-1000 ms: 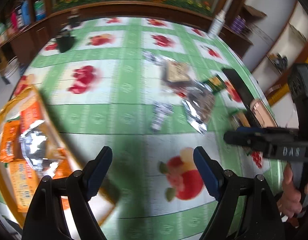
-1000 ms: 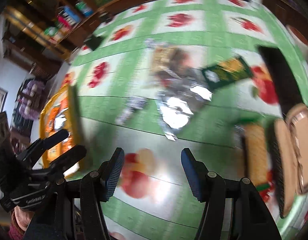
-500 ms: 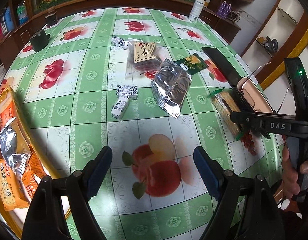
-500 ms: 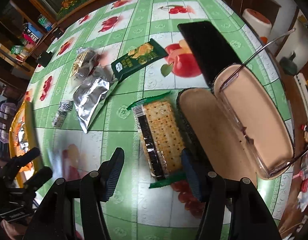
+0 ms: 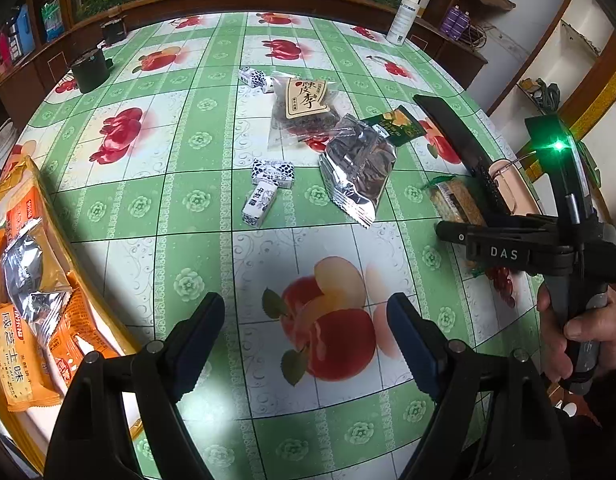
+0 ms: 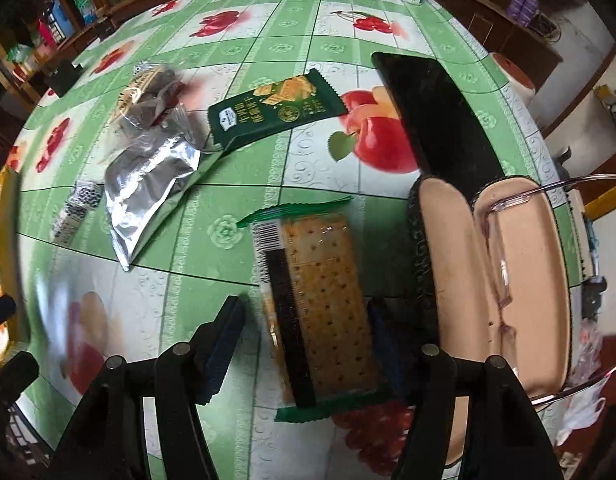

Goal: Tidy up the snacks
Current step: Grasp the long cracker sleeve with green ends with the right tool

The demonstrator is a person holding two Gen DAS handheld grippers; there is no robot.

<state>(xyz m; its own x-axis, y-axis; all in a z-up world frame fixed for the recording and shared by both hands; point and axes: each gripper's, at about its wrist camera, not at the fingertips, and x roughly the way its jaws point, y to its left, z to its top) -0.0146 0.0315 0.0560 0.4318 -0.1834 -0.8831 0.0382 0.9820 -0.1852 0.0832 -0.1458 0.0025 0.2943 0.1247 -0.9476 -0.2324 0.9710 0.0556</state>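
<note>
A clear pack of square crackers (image 6: pixel 320 292) with green ends lies on the green fruit-print tablecloth. My right gripper (image 6: pixel 303 344) points down over the pack. Its jaws are opening and stand on either side of the near half without pressing it. In the left wrist view that gripper (image 5: pixel 452 230) hangs above the crackers (image 5: pixel 456 200). My left gripper (image 5: pixel 303 308) is open with nothing in it, above a printed apple. A silver pouch (image 5: pixel 356 168), a green biscuit pack (image 6: pixel 275 108), a clear bag of dried plums (image 5: pixel 303 108) and small white candies (image 5: pixel 263 196) lie further off.
A yellow tray (image 5: pixel 73 248) with orange snack packs sits at the left edge. An open glasses case (image 6: pixel 500 280) with glasses and a black slab (image 6: pixel 432 112) lie right of the crackers, near the table's edge. A white bottle (image 5: pixel 404 12) and a black cup (image 5: pixel 89 70) stand at the back.
The right gripper has swung right and come down, from over the printed apple to astride the cracker pack, and its jaws have widened a little. The left gripper has barely moved.
</note>
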